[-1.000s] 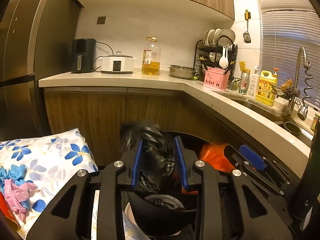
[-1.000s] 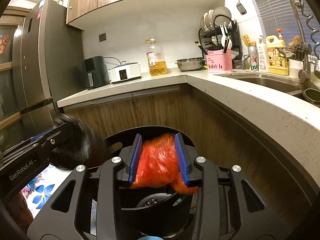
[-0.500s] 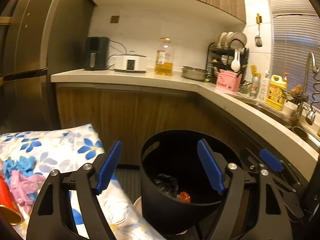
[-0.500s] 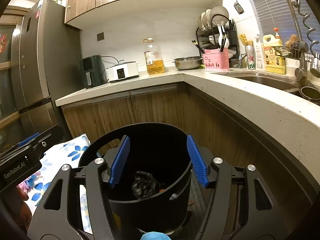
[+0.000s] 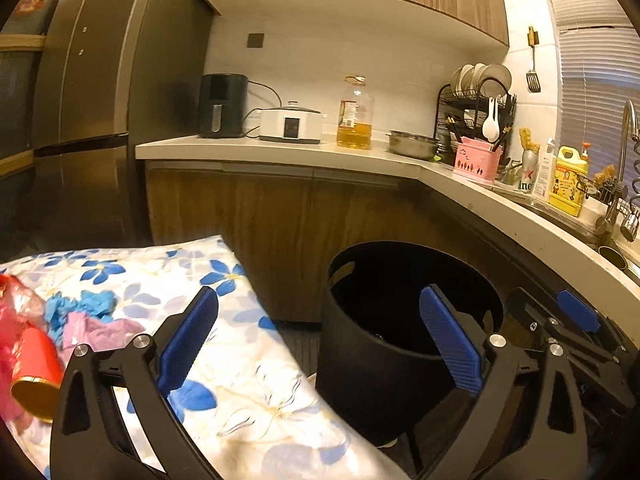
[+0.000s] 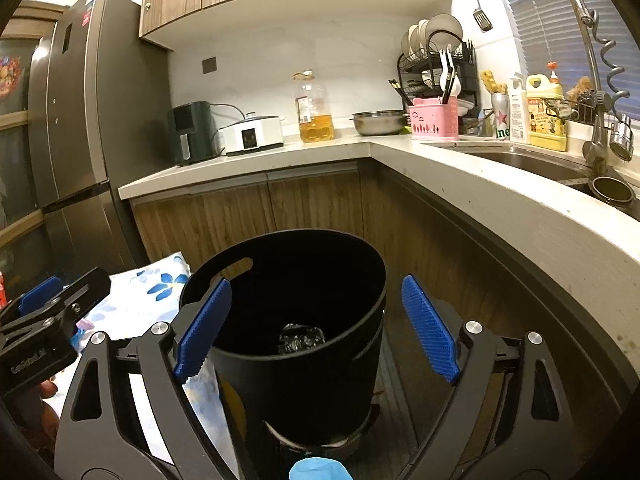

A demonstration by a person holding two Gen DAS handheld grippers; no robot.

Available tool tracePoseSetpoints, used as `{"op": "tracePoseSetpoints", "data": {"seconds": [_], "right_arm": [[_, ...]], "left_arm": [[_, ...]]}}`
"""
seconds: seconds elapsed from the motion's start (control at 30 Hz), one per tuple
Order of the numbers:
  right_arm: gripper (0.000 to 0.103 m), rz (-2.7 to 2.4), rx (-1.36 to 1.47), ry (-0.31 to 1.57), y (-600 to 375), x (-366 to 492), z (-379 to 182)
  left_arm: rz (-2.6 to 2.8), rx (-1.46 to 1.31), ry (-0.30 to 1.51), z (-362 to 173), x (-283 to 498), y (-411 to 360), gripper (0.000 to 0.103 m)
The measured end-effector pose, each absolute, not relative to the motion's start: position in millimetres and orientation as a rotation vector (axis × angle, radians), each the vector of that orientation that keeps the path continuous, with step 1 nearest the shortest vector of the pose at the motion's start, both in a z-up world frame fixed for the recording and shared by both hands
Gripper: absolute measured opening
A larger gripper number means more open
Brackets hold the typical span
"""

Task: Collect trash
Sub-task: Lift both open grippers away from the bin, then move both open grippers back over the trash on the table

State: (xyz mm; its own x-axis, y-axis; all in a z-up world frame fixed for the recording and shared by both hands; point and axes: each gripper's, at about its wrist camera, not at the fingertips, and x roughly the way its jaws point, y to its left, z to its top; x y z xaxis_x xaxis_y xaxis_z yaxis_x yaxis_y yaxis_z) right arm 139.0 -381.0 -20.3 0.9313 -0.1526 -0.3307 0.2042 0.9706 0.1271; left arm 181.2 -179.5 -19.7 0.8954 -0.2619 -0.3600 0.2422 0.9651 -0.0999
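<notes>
Fridge [image 5: 92, 112]: tall, dark steel, far left of the black bin, against the end of the bench.
Bench [image 6: 500, 200]: pale L-shaped top on wooden cabinets, wrapping behind and to the right of the bin; it carries an air fryer [image 5: 219, 105], a white cooker [image 5: 290, 125], an oil bottle [image 6: 314, 108], a steel bowl [image 6: 380, 122], a pink caddy [image 6: 434, 118] and a dish rack [image 5: 476, 108].
Floral cloth [image 5: 224, 360]: white with blue flowers, spread just left of the bin.
Black bin [image 6: 304, 320]: round, upright on the floor in the bench corner; a crumpled black bag [image 6: 300, 338] lies at its bottom.
Left gripper [image 5: 316, 344]: above the cloth edge and the bin's left rim; jaws opening, wide apart, nothing between them.
Right gripper [image 6: 316, 324]: facing the bin, blue pads [image 6: 430, 330] on either side of it without touching; jaws opening, holding nothing.
Red can [image 5: 34, 372]: lying on the cloth, well left of the bin.
Blue and pink scraps [image 5: 86, 316]: crumpled on the cloth, beside the can.
</notes>
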Motion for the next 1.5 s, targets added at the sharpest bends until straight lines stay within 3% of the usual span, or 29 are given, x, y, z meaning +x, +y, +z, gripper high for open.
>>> {"op": "tracePoseSetpoints", "data": {"seconds": [0.83,1.5], "right_arm": [[0.086,-0.137,0.118,0.265,-305.1,79.4,-11.5],[0.086,0.080,0.081,0.311,-196.4,74.1,-41.4]], "left_arm": [[-0.115,-0.099,0.340,-19.5,110.8,-93.8,0.097],[0.229,-0.111,0.355,-45.3,70.0,28.0,0.097]]}}
